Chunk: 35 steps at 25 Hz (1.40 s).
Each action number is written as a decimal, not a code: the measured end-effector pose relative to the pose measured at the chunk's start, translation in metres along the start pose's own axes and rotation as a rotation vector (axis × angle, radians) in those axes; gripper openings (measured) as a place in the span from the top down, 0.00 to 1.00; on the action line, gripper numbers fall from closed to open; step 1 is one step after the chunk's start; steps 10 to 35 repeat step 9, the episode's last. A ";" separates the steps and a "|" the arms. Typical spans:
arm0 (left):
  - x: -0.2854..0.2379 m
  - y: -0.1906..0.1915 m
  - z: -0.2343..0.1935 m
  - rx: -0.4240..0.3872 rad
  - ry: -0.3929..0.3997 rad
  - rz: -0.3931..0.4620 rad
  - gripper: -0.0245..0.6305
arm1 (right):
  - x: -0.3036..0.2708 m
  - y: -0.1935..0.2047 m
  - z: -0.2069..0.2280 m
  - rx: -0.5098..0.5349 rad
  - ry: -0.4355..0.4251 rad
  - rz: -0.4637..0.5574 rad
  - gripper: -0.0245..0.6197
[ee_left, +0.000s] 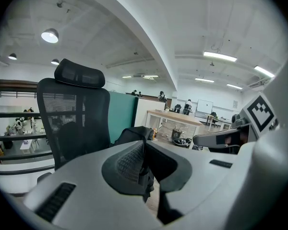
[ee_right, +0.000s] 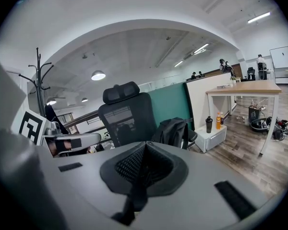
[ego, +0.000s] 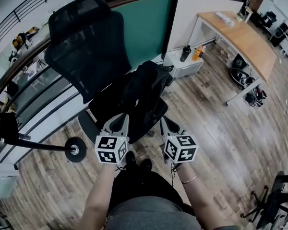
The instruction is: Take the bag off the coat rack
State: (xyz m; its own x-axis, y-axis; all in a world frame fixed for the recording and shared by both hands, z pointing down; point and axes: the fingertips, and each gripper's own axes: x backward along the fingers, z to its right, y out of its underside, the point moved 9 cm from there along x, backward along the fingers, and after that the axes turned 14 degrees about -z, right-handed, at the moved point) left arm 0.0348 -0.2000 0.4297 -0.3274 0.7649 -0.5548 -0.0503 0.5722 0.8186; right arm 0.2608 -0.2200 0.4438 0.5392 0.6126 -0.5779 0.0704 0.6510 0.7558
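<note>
Evidently the backpack (ego: 145, 91) is laid on the office chair (ego: 84, 47), straight ahead of the shut left gripper (ego: 122, 118) and right gripper (ego: 164, 120).

The black office chair (ego: 81, 47), with the bag (ego: 146, 92) on its seat, fills the centre of the head view and blocks the way ahead. A green partition (ego: 146, 28) closes in behind it. At lower left the coat rack (ego: 76, 150) base stands near the chair. Right of the chair the wooden floor (ego: 216, 128) lies open up to the white cabinet (ego: 182, 66) and desk (ego: 242, 40). A black stand (ego: 273, 200) crowds the lower right corner.
</note>
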 end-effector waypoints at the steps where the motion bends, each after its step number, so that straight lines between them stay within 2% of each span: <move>1: 0.000 0.000 0.000 0.000 0.000 0.000 0.91 | 0.000 0.000 0.000 -0.001 0.001 0.001 0.96; 35: 0.002 -0.002 -0.002 0.000 0.000 0.005 0.91 | 0.002 0.001 0.000 -0.012 0.005 0.006 0.96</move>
